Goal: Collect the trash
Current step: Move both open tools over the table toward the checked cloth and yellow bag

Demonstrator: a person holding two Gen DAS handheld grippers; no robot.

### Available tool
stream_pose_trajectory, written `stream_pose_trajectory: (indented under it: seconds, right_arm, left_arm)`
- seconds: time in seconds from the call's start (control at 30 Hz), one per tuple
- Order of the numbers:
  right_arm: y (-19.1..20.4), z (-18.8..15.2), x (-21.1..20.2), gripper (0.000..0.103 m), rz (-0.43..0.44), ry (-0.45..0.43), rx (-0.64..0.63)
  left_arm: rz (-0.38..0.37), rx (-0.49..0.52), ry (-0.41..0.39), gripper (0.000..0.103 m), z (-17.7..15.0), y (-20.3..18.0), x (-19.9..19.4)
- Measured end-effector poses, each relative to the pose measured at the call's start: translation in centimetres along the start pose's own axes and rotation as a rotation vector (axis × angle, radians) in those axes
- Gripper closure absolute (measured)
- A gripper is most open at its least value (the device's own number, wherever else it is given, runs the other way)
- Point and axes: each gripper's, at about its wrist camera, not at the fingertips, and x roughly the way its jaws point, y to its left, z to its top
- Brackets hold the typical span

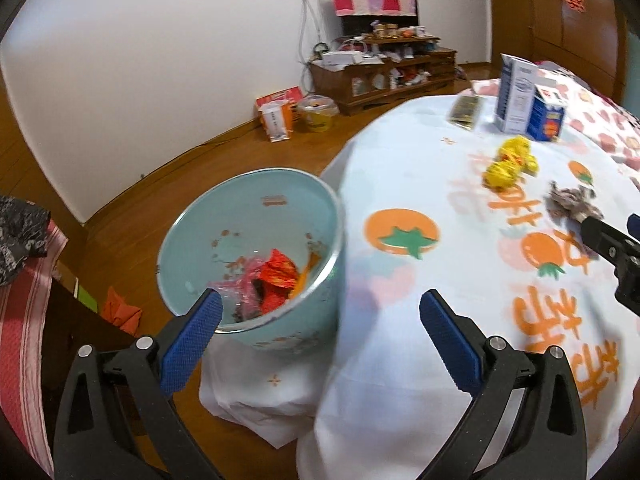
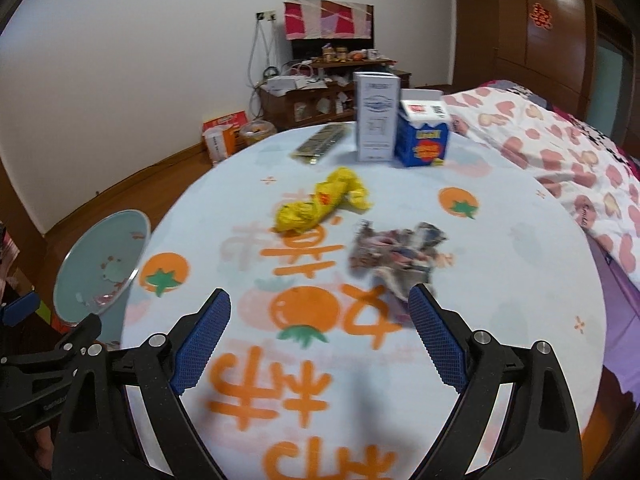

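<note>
A light blue bin [image 1: 256, 248] stands on the floor beside the table, with red, pink and orange wrappers inside; it also shows in the right wrist view [image 2: 96, 264]. My left gripper [image 1: 320, 320] is open and empty, above the bin's near rim and the table edge. My right gripper [image 2: 320, 320] is open and empty over the tablecloth; a crumpled grey printed paper [image 2: 396, 260] lies just beyond its right finger. The paper also shows in the left wrist view [image 1: 572, 204]. A crumpled yellow wrapper [image 2: 320, 204] lies farther back, also in the left wrist view [image 1: 508, 164].
A round table with a fruit-print cloth [image 2: 500, 280] holds a white carton [image 2: 376, 116], a blue carton [image 2: 424, 136] and a flat dark packet [image 2: 320, 144] at the back. A bed with a heart-print cover [image 2: 560, 152] lies to the right. A wooden cabinet [image 1: 384, 76] stands by the wall.
</note>
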Motion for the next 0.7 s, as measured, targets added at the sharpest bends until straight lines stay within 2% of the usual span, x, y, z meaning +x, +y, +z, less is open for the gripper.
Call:
stream_pose_trajectory:
  seconds: [0.3,0.43,0.6,0.7]
  right_arm:
    - [-7.0,-1.4,0.3,0.015,-0.08,0.024,0.1]
    - [-9.6,-1.7,0.6,0.024,-0.106,0.042,0.148]
    - [-9.5,-0.7,1.3,0.026,-0.084,0.036,0.131]
    - [-8.3,0.5,3.3,0.026,-0.063,0.066,0.088]
  left_arm:
    - [-0.019,0.035,0.014,0.006,-0.1,-2.0,0.1]
    - [-0.029,0.049,0.036,0.006,-0.4,-2.7,0.7]
    - [-0.027,0.066,0.039,0.006,-0.4,-3.3,0.9]
    - [-0.02,0.059,0.044,0.006,-0.2,-3.0,1.1]
